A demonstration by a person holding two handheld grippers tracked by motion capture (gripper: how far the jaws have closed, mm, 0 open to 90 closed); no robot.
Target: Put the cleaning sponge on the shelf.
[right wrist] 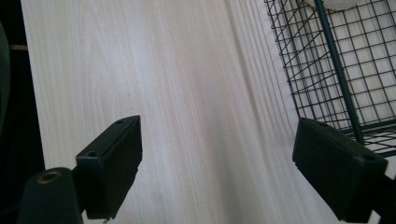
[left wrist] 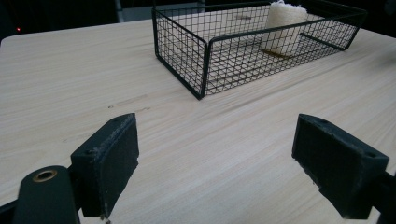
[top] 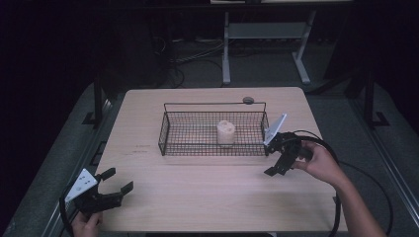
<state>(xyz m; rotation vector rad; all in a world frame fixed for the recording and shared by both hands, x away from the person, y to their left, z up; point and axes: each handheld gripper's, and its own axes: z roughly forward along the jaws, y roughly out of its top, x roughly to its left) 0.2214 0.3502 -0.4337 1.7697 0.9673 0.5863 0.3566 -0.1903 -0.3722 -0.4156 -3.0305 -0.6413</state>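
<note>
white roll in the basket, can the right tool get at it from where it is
Probably yes: the right tool hangs open just outside the wire basket, near its right end. The basket is open-topped and the white roll stands alone, so going over the wall looks free.

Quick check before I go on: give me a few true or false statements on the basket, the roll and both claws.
1. The white roll stands inside the wire basket. True.
2. The left claw grips the roll. False: it is open, empty, near the table's front left corner.
3. The right claw is open beside the basket's right end. True.
4. The basket lies tipped over. False: it sits upright.
</note>
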